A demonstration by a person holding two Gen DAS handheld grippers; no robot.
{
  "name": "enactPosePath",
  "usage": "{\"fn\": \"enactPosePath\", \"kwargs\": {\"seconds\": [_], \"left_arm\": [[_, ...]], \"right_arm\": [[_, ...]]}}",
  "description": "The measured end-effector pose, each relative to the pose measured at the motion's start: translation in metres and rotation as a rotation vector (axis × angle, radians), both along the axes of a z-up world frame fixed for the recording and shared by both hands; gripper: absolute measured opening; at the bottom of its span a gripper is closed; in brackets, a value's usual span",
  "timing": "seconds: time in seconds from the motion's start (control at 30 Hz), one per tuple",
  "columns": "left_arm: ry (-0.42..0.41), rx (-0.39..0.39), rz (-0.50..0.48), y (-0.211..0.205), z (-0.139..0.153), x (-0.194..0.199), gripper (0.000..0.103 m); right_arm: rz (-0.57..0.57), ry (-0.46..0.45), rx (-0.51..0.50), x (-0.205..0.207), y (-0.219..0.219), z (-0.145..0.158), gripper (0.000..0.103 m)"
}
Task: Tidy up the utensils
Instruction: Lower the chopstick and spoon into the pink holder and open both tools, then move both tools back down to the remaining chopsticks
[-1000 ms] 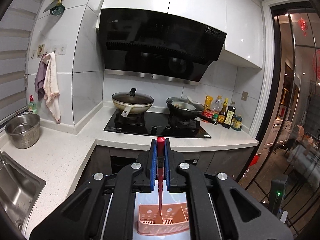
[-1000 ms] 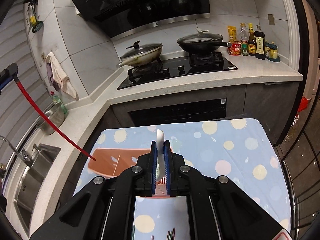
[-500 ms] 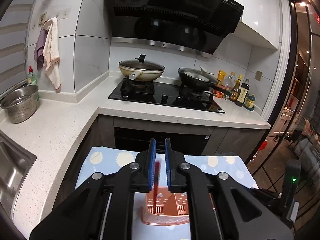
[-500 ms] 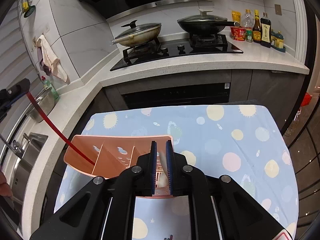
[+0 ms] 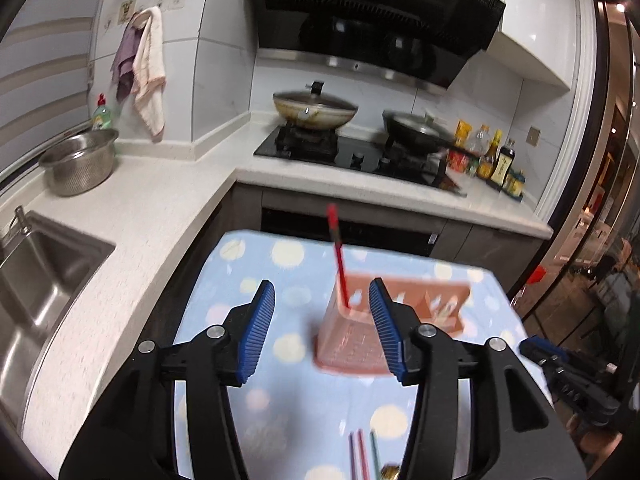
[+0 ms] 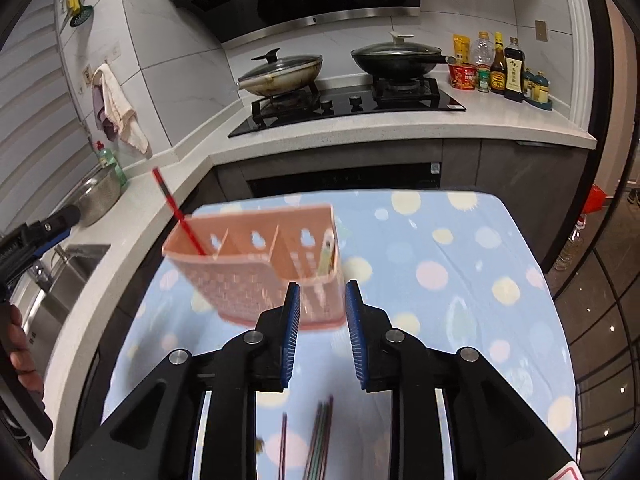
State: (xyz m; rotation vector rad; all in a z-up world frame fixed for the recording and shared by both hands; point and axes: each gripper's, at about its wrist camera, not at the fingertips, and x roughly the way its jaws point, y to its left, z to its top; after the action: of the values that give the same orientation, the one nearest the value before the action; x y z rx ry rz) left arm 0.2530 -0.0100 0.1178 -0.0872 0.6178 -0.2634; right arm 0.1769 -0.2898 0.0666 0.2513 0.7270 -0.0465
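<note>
Caddy pink, on dotted cloth. Red chopstick leans in its left end compartment, white spoon in right end one. Left gripper jaws just opened wide, nothing between pads. Right gripper jaws just parted, empty. Loose chopsticks on cloth below.

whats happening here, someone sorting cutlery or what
A person with a gripper in each hand is sorting utensils into a pink holder on a dotted tablecloth. Both grippers have just been opening with nothing between them: the left gripper has let a red chopstick go into one end compartment, the right gripper a pale utensil into the other. More chopsticks lie on the cloth.
</note>
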Motion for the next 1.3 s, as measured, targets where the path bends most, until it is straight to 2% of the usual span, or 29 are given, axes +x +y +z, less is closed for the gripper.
{"fn": "enactPosePath", "kwargs": {"seconds": [0.33, 0.43, 0.57, 0.7, 0.9, 1.3], "left_arm": [[0.179, 0.032, -0.023, 0.021, -0.081, -0.098, 0.047], [0.248, 0.013, -0.040, 0.021, -0.108, -0.124, 0.047], [0.298, 0.055, -0.058, 0.017, -0.138, -0.156, 0.047], [0.347, 0.038, -0.082, 0.015, -0.157, -0.177, 0.047], [0.352, 0.073, -0.121, 0.004, -0.169, -0.197, 0.047], [0.375, 0.087, -0.152, -0.006, -0.178, -0.206, 0.047]], "right_arm": [[-0.036, 0.135, 0.026, -0.111, 0.016, -0.059, 0.024], [-0.017, 0.178, 0.012, -0.137, 0.028, -0.079, 0.024], [0.011, 0.223, -0.005, -0.164, 0.046, -0.103, 0.024], [0.041, 0.258, -0.002, -0.174, 0.060, -0.120, 0.024], [0.057, 0.277, 0.005, -0.177, 0.068, -0.133, 0.024], [0.053, 0.304, 0.011, -0.176, 0.067, -0.144, 0.021]]}}
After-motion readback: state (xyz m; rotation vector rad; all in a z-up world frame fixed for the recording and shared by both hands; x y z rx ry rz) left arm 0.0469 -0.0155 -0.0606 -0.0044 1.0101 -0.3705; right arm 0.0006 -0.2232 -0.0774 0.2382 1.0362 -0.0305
